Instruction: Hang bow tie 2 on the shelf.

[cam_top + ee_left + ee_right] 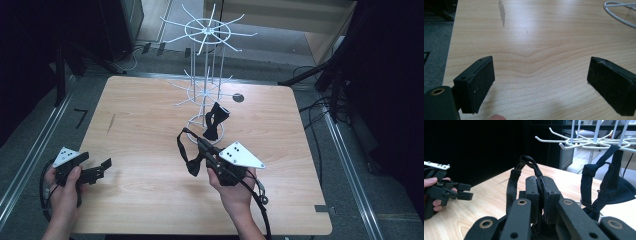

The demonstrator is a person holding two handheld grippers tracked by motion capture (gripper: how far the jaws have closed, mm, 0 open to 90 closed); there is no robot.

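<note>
Table [150,200]: light wood-grain laminate, rounded corners, matte w/ soft glare; dark streak [502,12] in the grain toward far-left corner.
Room: dim; grey floor, metal rails along left & right table edges, black frame legs and cables beyond far edge.
Rack [206,75]: white wire, two tiers of radiating hooked arms on a centre post, ring base near middle of far edge.
Bow tie on rack [214,122]: black fabric, strap looped over a lower-tier arm, bow hangs down at the ring base.
Held bow tie [192,162]: black fabric, thin strap w/ plastic clasp arching up; lifted above table centre, just in front of rack base.
Right gripper [204,147]: black plastic, grey 3-cornered plate on top; jaws pressed together, pinching the held bow tie's strap.
Left gripper [102,167]: near front-left corner, low over table; jaws wide apart, nothing between; pads [482,83] flat, rectangular, rough black.
</note>
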